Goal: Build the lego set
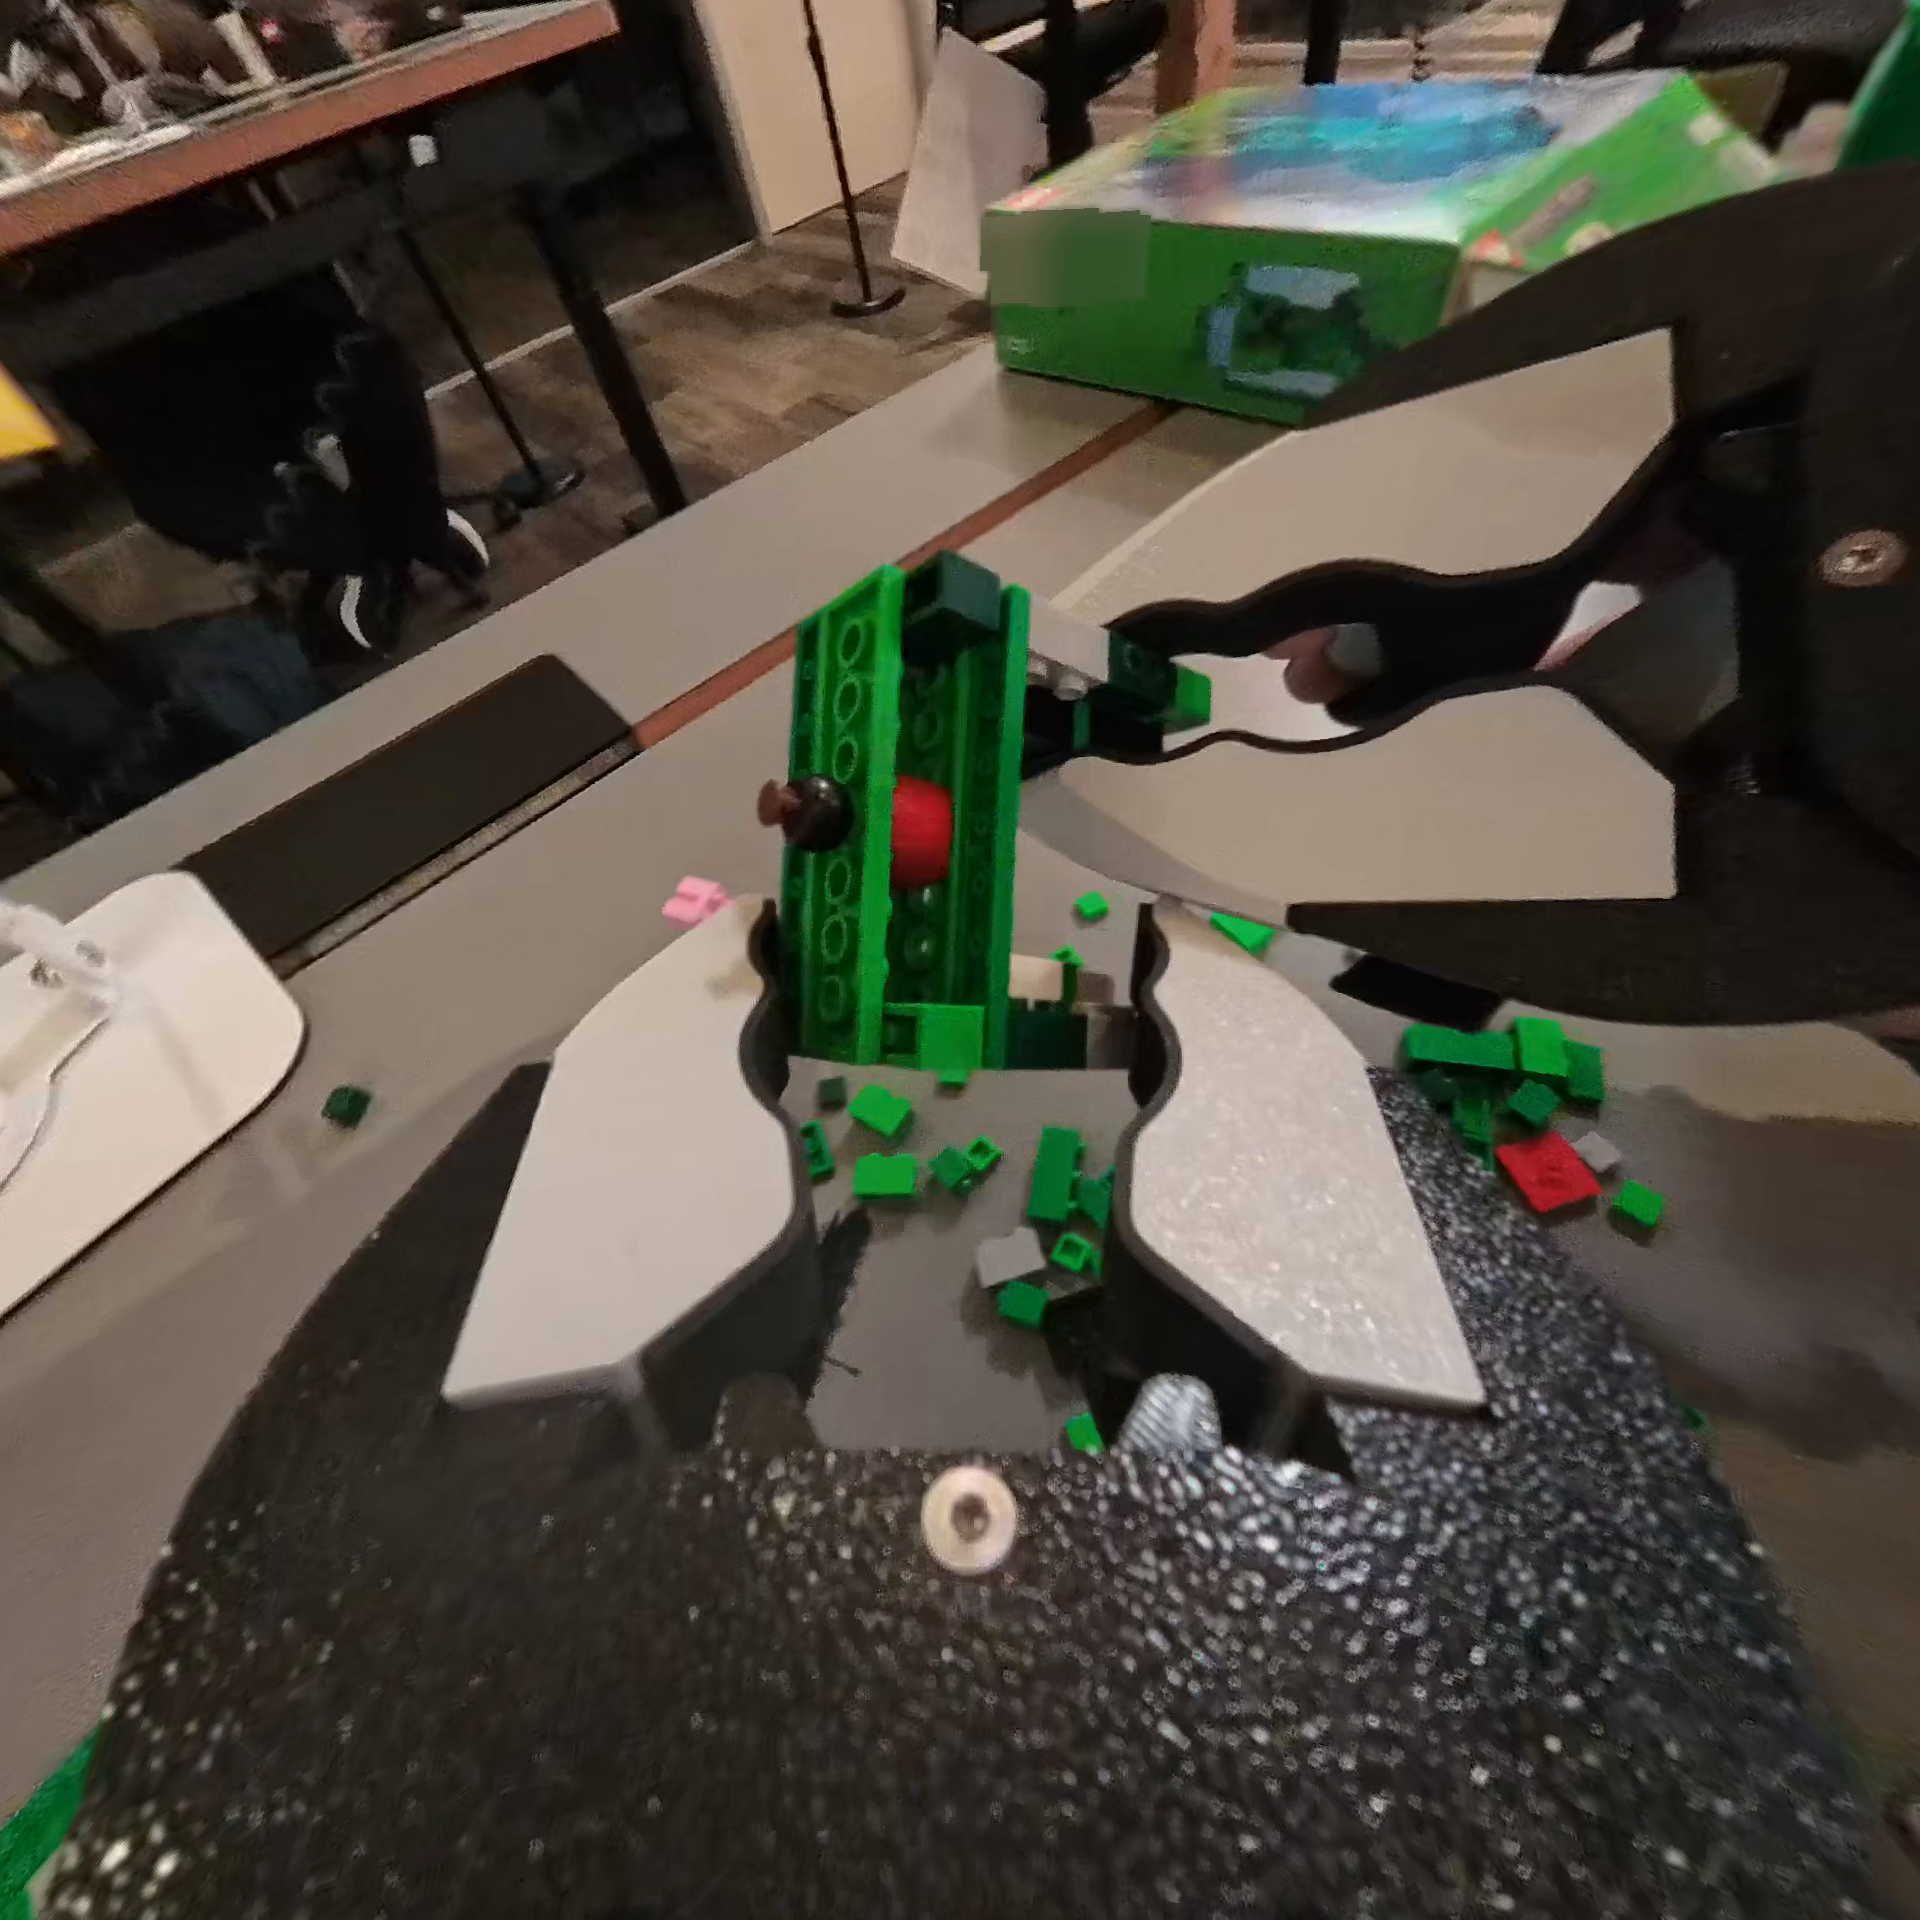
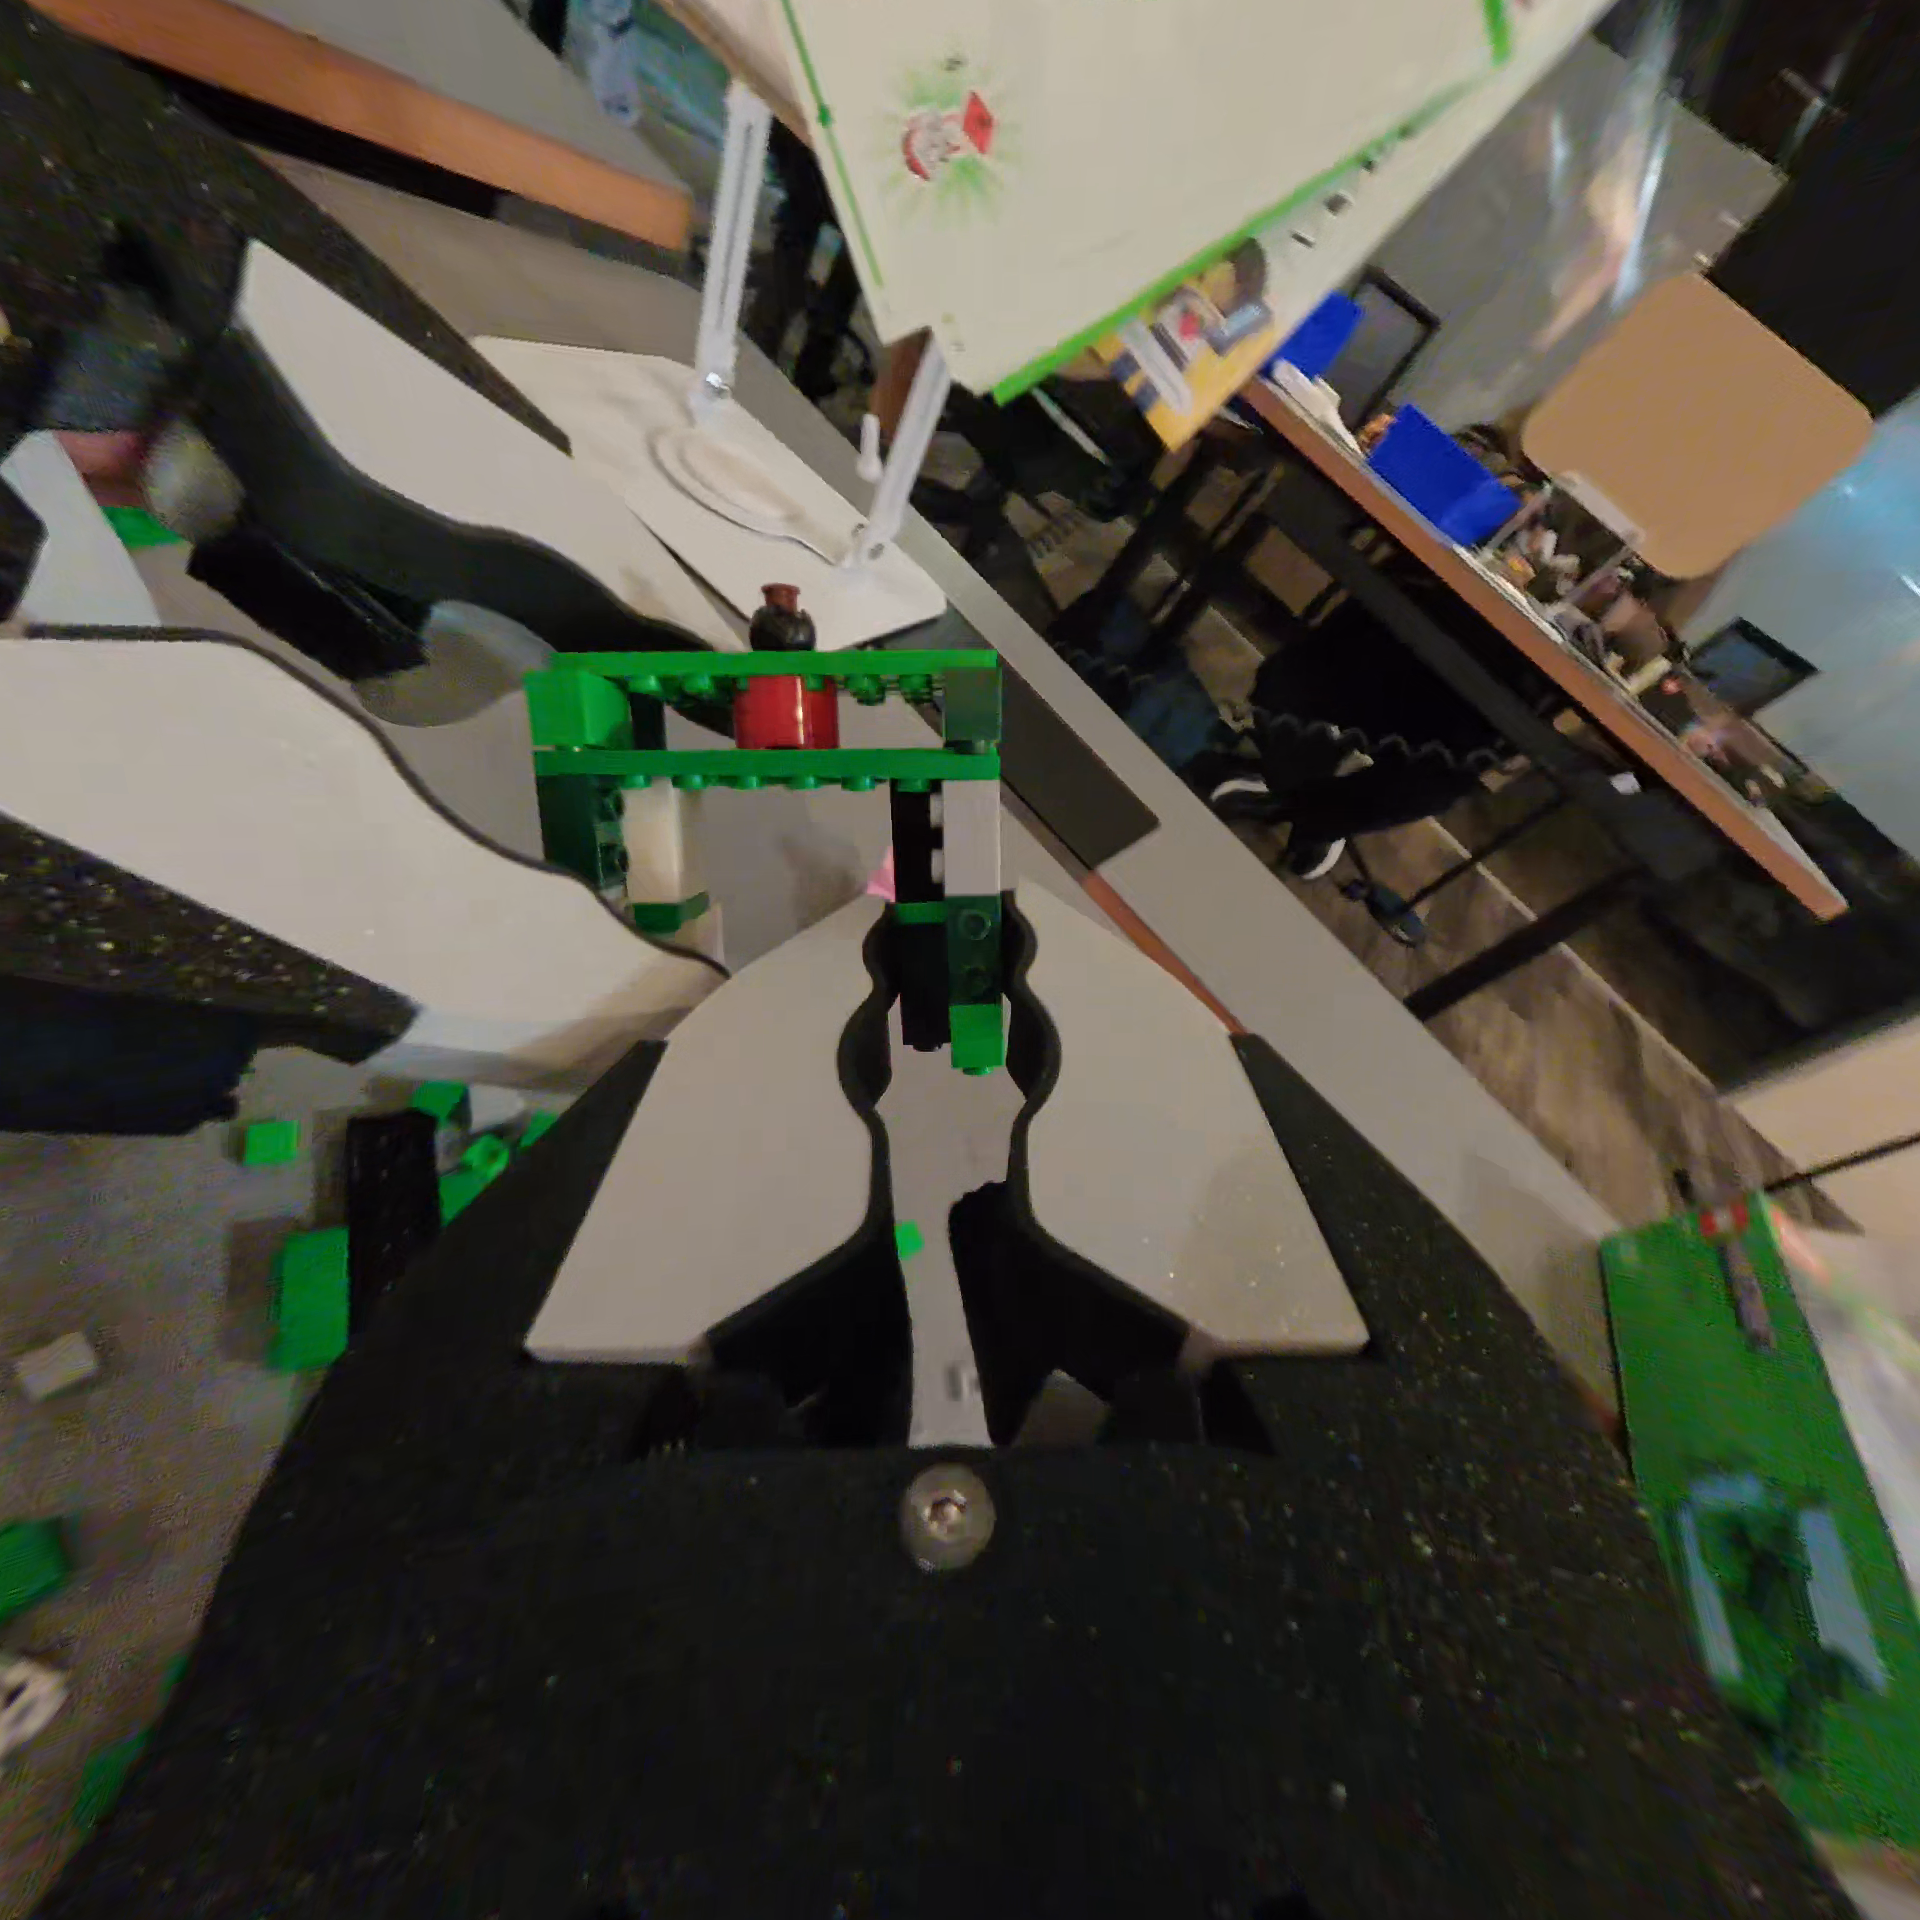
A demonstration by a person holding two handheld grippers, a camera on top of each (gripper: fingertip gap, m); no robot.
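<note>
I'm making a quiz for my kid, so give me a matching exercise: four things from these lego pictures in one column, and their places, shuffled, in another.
Things:
1. red round piece
2. pink brick
3. lego box
4. red plate

Places:
A. far end of the table
B. among the loose bricks on the right
C. inside the green frame
D. on the table just left of the frame

Pairs: 1-C, 2-D, 3-A, 4-B

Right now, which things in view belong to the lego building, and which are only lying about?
Job:
green lego frame
leg column, held by right gripper
left gripper, holding frame's lower end
loose green bricks

Lying about:
green box
white stand base
pink piece
</note>
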